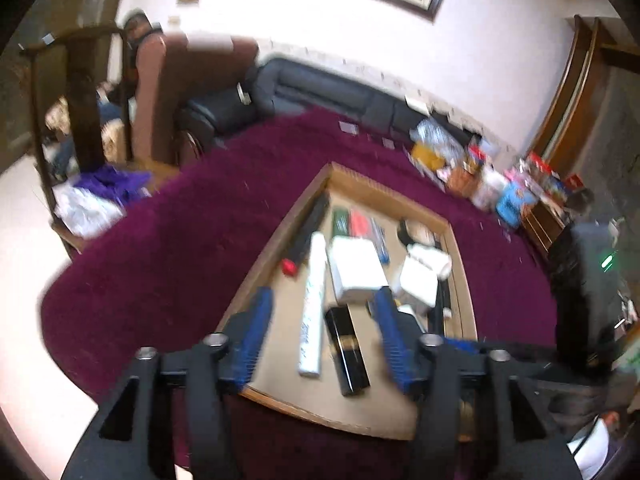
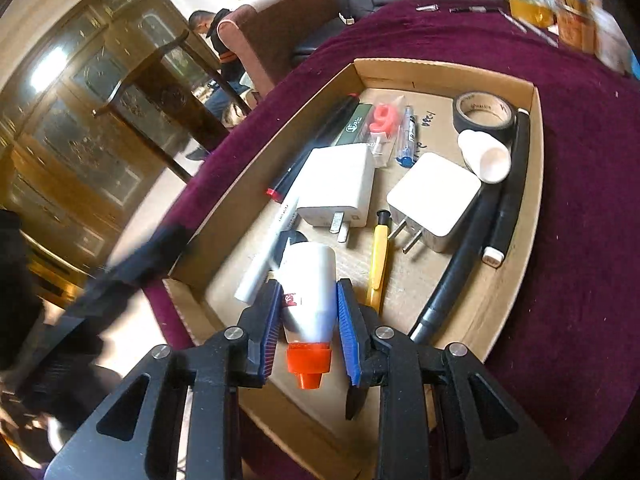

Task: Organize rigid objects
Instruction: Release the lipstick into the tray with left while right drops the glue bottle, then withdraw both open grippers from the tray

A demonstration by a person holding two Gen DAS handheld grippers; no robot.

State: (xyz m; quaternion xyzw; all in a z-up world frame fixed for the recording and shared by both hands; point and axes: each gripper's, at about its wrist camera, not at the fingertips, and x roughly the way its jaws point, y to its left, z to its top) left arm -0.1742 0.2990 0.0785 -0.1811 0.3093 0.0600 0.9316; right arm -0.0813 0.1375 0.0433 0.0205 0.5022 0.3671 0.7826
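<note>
A cardboard tray (image 2: 532, 128) on a purple cloth holds rigid objects: two white chargers (image 2: 338, 186) (image 2: 434, 196), a yellow pen (image 2: 378, 256), a white marker (image 2: 266, 254), a black tape roll (image 2: 484, 110) and a black hose (image 2: 472, 248). My right gripper (image 2: 308, 296) is shut on a white glue bottle (image 2: 310, 280) with an orange cap, held over the tray's near end. My left gripper (image 1: 322, 300) is open and empty above the tray (image 1: 276, 236), over a white marker (image 1: 312, 308) and a black box (image 1: 347, 350).
Snack packets (image 1: 480, 168) lie along the far edge of the purple-covered table (image 1: 160, 248). A brown armchair (image 1: 160, 92), a dark sofa (image 1: 320, 88) and a wooden cabinet (image 2: 80, 120) stand around. A person (image 2: 216, 28) sits behind the chair.
</note>
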